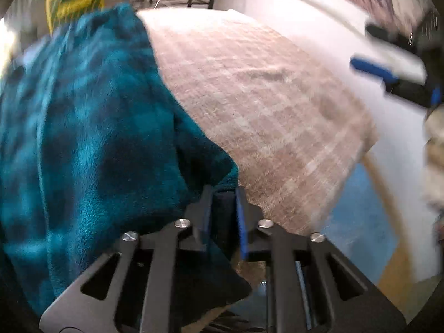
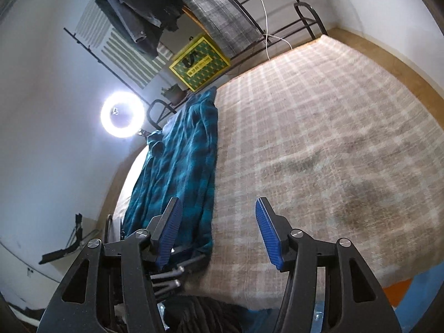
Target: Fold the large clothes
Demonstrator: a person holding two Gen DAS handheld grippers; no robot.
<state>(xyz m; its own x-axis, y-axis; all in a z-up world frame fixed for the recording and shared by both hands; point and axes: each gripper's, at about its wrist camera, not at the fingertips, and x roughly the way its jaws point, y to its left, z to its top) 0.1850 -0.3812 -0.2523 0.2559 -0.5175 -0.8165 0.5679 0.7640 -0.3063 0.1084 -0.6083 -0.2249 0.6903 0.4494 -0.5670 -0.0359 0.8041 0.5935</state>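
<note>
The teal plaid fleece garment (image 1: pixel 83 127) fills the left of the left wrist view, draped over the beige checked blanket (image 1: pixel 263 105) on the bed. At lower centre the left gripper (image 1: pixel 223 194) pinches a fold of it. In the right wrist view the right gripper (image 2: pixel 216 208) stands apart, holding nothing, above the blanket.

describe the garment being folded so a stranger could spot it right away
Find the bed covered by a beige plaid blanket. Along its left side, in the right wrist view, lies a teal and black checked fleece garment, the only blue-green fabric there.
</note>
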